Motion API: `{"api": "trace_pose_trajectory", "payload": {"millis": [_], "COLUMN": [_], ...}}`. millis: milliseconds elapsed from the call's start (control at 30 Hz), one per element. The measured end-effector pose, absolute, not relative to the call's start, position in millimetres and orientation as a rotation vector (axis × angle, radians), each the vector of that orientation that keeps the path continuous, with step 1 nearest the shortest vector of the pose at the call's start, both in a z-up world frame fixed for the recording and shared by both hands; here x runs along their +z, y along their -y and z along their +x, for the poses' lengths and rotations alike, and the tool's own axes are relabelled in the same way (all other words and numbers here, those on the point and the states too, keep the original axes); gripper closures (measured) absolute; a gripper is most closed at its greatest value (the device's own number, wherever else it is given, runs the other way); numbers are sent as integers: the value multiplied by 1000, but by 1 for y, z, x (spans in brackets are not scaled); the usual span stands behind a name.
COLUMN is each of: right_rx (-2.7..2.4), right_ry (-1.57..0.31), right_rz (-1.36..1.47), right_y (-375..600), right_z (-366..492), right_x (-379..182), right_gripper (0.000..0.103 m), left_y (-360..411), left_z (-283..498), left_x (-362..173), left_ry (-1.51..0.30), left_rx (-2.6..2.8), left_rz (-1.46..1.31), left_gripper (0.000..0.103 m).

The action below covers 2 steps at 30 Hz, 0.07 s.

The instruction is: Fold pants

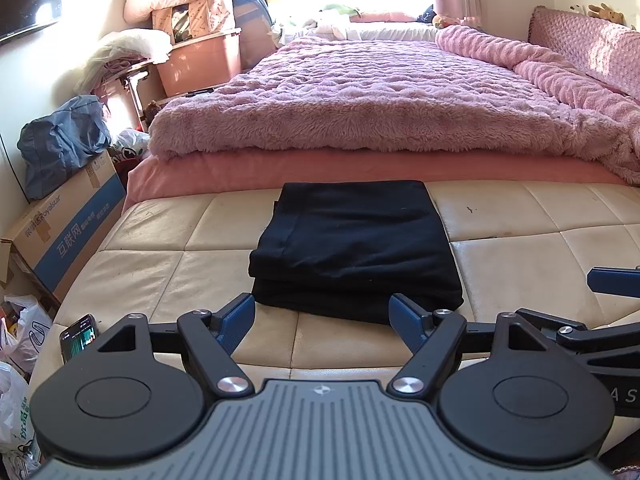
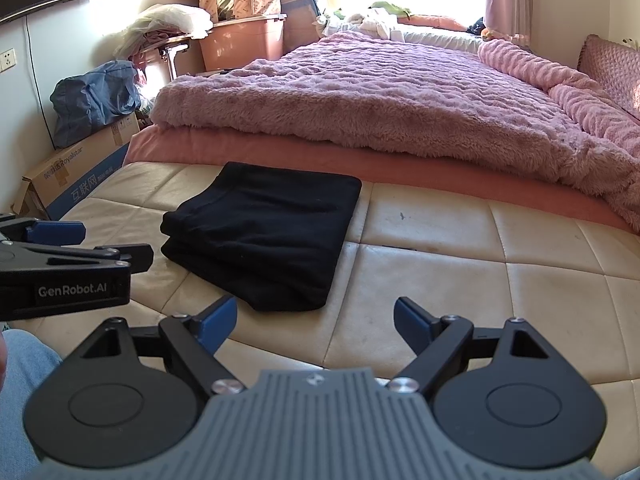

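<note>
On the cream tufted bench before the pink bed lies one pair of black pants, folded into a neat stack running near to far, bare cushion left and right, while the left gripper and right gripper hang near it, fingers spread, holding nothing.

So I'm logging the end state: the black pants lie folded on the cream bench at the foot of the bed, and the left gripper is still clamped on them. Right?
Not quite. The left gripper is open and apart from the pants, as the left wrist view shows. The pants do lie folded on the cream bench.
</note>
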State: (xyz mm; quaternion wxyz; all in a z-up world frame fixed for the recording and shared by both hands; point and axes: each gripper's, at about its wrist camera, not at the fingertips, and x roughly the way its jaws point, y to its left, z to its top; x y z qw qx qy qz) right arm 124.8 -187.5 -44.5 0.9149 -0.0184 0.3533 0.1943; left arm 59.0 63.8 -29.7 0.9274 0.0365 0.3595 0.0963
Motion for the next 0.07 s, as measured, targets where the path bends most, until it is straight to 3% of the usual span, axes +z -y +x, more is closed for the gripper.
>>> {"api": "trace_pose_trajectory", "payload": {"millis": [67], "right_rx": [399], "right_ry": [-728], "right_rz": [-37], "right_y": [188], "right_z": [125], "right_x": [-45], "right_gripper": [21], "left_y": [-64], "left_z": [59], "left_x": [-30], "left_ry": [-734], "left_rx": [196], "left_rz": [71], "left_gripper": [14]}}
